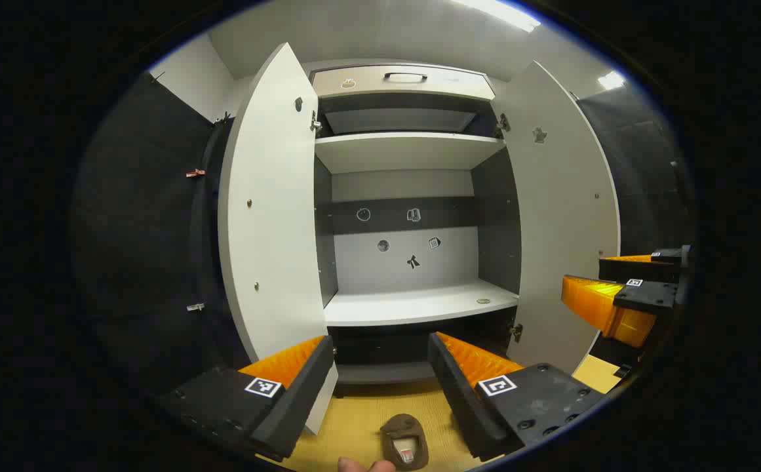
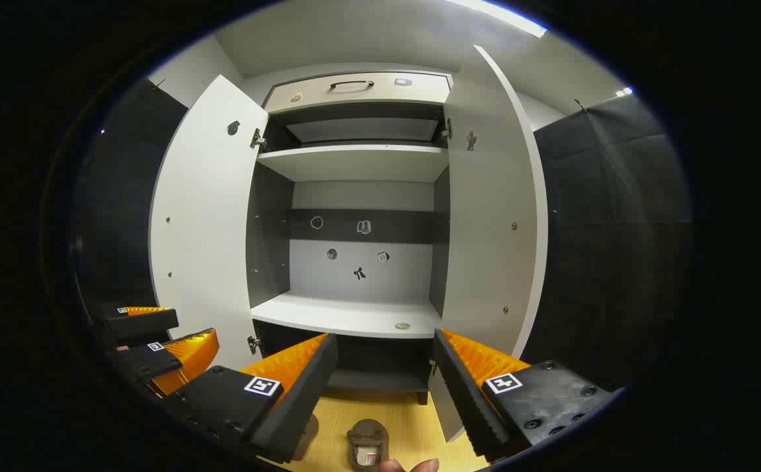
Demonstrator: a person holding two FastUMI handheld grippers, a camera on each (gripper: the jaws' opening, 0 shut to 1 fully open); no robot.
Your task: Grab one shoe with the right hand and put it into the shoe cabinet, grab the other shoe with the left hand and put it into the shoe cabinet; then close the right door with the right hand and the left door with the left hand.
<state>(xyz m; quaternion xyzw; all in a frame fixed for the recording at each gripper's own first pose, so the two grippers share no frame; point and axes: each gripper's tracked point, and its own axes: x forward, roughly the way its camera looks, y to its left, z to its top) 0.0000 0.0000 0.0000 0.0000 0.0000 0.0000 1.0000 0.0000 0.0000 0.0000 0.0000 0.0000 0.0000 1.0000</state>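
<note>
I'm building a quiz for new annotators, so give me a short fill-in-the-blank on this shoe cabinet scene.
1. Both doors of the white shoe cabinet stand ____.
2. The brown shoe lies on the yellow ____, below the cabinet.
3. The left gripper and the right gripper each have their fingers ____, holding nothing.
4. The drawer at the cabinet's top carries a dark ____.

Missing words: open; floor; apart; handle
</note>
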